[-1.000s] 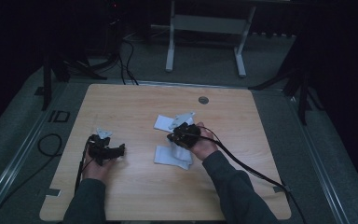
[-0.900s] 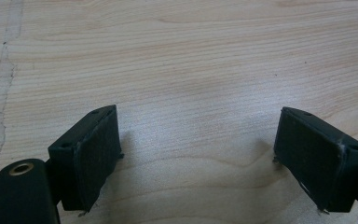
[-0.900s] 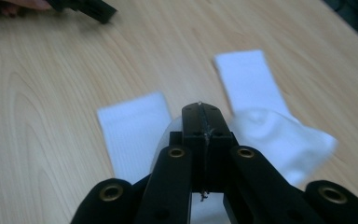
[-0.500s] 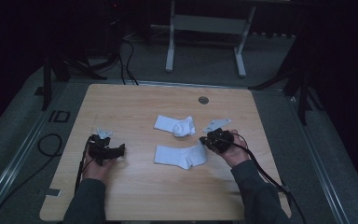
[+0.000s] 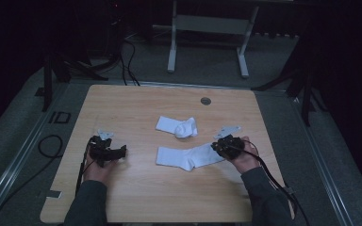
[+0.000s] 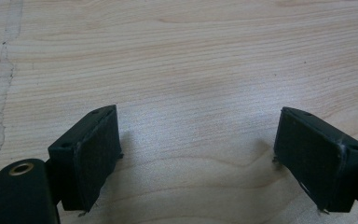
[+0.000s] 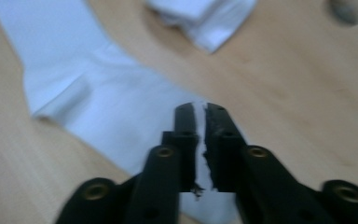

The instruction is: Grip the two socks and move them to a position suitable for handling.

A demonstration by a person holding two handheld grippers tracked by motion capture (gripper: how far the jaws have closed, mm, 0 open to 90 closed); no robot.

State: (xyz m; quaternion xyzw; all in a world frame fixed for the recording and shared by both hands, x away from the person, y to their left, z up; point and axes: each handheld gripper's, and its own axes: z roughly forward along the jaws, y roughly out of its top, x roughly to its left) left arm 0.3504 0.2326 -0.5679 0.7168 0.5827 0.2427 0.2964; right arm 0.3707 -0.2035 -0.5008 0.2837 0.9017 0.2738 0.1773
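Right gripper [image 7: 199, 109] nearly closed, pinching flat sock [image 5: 188, 157] end, jaws just easing apart; left gripper [image 6: 198, 154] wide open, empty

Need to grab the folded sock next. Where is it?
In the high view the folded sock lies mid-table, just beyond the flat sock, below the round hole.

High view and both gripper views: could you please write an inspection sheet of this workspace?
Surface: wooden table, round grommet near far edge.
Job's things: flat sock, white; folded sock behind it.
Clutter: nothing seen.
Grippers: left gripper open over bare wood; right gripper pinches the flat sock's end, jaws have just been opening slightly.
Cables: black cable trails from right gripper; cable loop on floor.
Surroundings: dark floor, grey metal stand.
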